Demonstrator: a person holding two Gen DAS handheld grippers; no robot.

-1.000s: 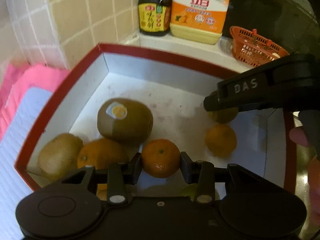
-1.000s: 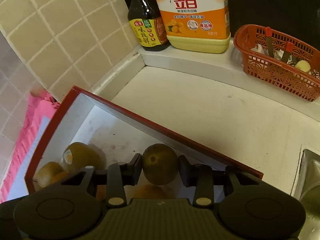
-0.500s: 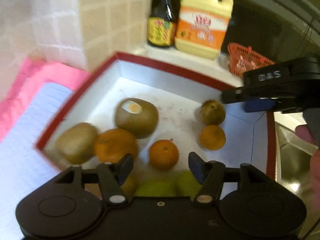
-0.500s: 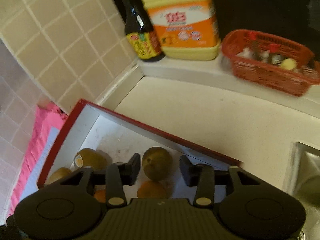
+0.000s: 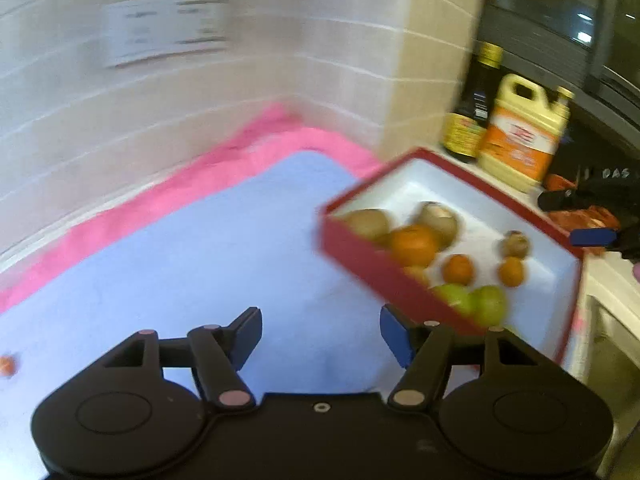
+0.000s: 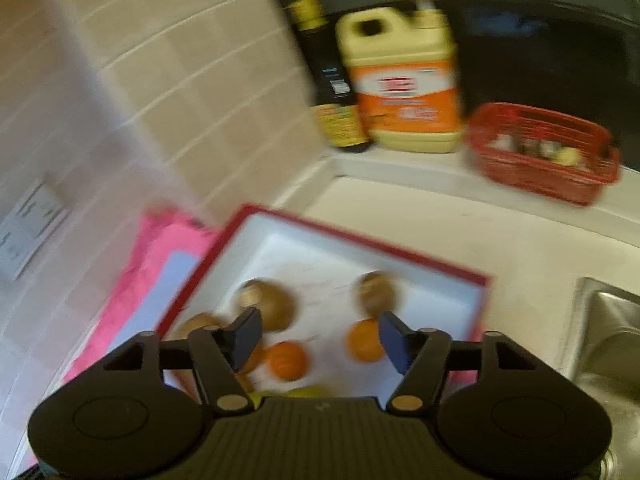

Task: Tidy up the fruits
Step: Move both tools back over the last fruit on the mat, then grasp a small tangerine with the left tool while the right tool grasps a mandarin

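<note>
Left gripper (image 5: 321, 334) over blue mat (image 5: 200, 260), jaws just opened, nothing between. Stray orange bit (image 5: 6, 365) at mat's far left: judged next pick, approach low. Fruits lie in red box (image 5: 384, 276). Right gripper (image 6: 319, 339), jaws likewise just spread, empty, above box. Bottle (image 6: 332, 92), jug (image 6: 404, 80), basket (image 6: 544, 152) behind; sink (image 6: 608, 344) right.

Warm, dim indoor light; both views smeared by motion blur, the tiled wall (image 5: 200, 92) and red box (image 5: 400, 280) soft, lines bowing near the edges, small glints above the yellow jug (image 5: 524, 136)
</note>
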